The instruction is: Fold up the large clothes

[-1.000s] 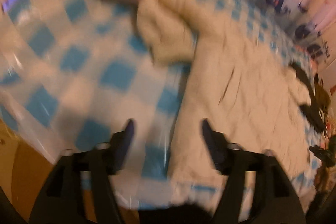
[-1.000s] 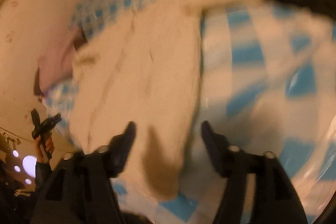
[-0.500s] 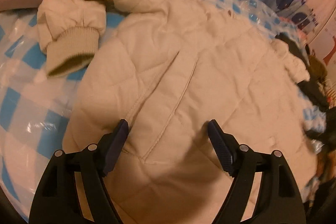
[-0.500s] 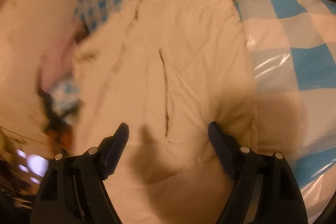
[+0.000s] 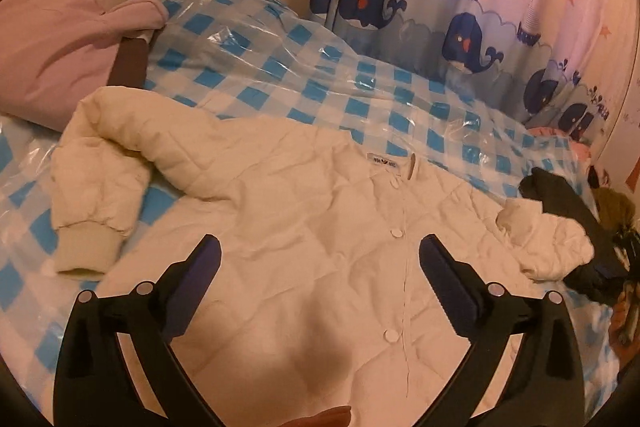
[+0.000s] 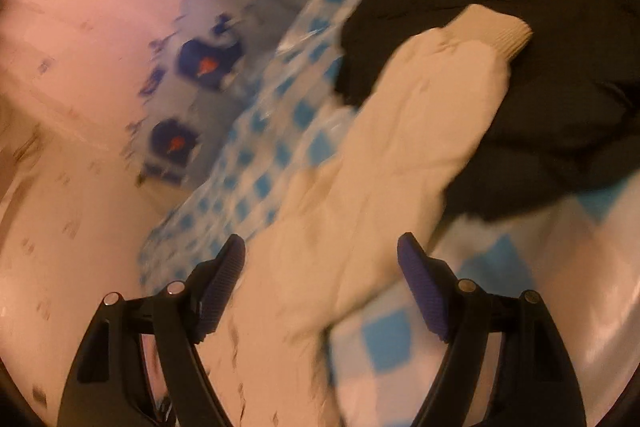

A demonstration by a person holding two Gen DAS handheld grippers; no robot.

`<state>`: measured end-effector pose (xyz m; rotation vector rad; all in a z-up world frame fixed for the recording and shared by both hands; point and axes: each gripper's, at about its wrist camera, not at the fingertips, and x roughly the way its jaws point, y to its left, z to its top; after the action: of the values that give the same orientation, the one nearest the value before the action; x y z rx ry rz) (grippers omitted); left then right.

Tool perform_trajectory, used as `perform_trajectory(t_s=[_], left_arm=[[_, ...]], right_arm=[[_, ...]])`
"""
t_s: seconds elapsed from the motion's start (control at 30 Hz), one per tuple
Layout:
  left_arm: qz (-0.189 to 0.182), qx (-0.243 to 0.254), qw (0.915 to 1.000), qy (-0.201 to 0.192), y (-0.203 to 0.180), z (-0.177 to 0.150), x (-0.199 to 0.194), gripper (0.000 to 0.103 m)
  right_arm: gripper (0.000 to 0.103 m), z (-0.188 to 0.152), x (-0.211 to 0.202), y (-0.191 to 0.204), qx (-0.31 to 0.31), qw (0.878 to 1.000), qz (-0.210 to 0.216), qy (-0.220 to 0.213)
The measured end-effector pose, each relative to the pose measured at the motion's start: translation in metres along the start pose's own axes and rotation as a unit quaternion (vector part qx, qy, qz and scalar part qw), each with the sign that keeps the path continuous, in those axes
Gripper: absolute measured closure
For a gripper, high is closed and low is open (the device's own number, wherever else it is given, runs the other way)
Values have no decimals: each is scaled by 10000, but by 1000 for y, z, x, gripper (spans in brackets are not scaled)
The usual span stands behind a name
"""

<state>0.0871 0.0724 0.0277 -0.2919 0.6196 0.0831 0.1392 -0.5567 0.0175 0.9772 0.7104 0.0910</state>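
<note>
A cream quilted jacket (image 5: 304, 227) lies front up on the blue-checked bed cover (image 5: 360, 83), buttons running down its middle. Its left sleeve (image 5: 92, 211) is bent back toward the body, cuff nearest me. My left gripper (image 5: 320, 255) hovers over the jacket's chest, its jaws opening wide with nothing held between them. In the right wrist view the other sleeve (image 6: 404, 147) stretches away, its ribbed cuff (image 6: 500, 31) resting on a black garment (image 6: 560, 67). My right gripper (image 6: 320, 255) hangs open above that sleeve, its pads clear of the fabric.
A pink garment (image 5: 52, 43) lies at the bed's far left. A whale-print curtain (image 5: 460, 23) borders the far side. Dark clothes (image 5: 568, 215) are piled at the right edge of the bed. The checked cover has a shiny plastic film.
The left view has swung from the bent sleeve onto the jacket's buttoned front, and its jaws have spread wider. The right view has swept from the jacket's body along to its far sleeve and the black garment.
</note>
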Motion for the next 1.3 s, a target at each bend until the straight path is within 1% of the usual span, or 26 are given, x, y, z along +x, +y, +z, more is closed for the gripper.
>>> perform_trajectory(t_s=[0.03,0.13,0.2,0.23,0.3,0.37,0.43,0.47,0.5,0.53,0.57,0.63,0.73,0.77,0.83,0.9,0.97,1.0,1.07,1.17,1.27,1.3], left_arm=[[25,88,10000,-6,-3,-5,2,7],[92,325,9994,69,-1,-17,9,7],[104,273,9993,218,9,-20,17,7],[94,61,9995,286,18,-19,20,7],[-8,-164,9994,315,26,-18,20,7],[-7,-84,9996,263,26,-18,19,7],[43,94,9998,179,23,-17,16,7],[74,125,9998,155,23,-17,16,7],[93,123,9998,151,24,-17,15,7],[92,81,9998,181,26,-18,17,7],[97,43,9997,215,28,-18,18,7],[141,7,9996,225,31,-17,20,7],[202,59,9996,200,30,-14,23,7],[225,104,9996,169,27,-13,23,7],[268,212,9993,171,23,-11,25,7],[306,276,9989,215,22,-12,28,7],[295,216,9989,295,25,-12,31,7],[284,165,9990,318,27,-11,32,7],[285,98,9990,335,31,-10,34,7],[312,-31,9989,341,38,-8,35,7],[306,-209,9987,337,48,-6,33,7],[313,-255,9987,322,51,-5,32,7]], right_arm=[[27,6,9,-6,123,9999,-54,-19],[27,24,23,-25,232,9982,-529,-140],[27,33,27,-42,381,9970,-620,-270],[27,37,28,-49,466,9959,-681,-372],[27,46,32,-65,706,9937,-715,-488],[27,52,36,-80,1010,9907,-637,-652],[27,55,40,-83,1033,9904,-499,-770],[37,56,40,-80,924,9913,-436,-829],[67,56,41,-78,861,9920,-406,-833],[77,56,41,-77,810,9929,-351,-795],[89,56,39,-76,766,9932,-328,-811],[91,55,29,-69,540,9931,-275,-1002],[91,53,14,-61,518,9910,-149,-1226],[91,53,12,-54,370,9905,-228,-1305],[91,51,6,-31,-154,9887,-482,-1413],[91,49,1,-7,-523,9849,-503,-1573],[91,46,-5,21,-877,9786,-561,-1775],[91,42,-11,45,-1134,9724,-529,-1968],[91,36,-11,80,-1470,9665,-400,-2067],[91,25,0,132,-1983,9597,-156,-1984],[91,0,22,197,-2620,9488,174,-1753],[91,-8,28,212,-2747,9462,276,-1691]])
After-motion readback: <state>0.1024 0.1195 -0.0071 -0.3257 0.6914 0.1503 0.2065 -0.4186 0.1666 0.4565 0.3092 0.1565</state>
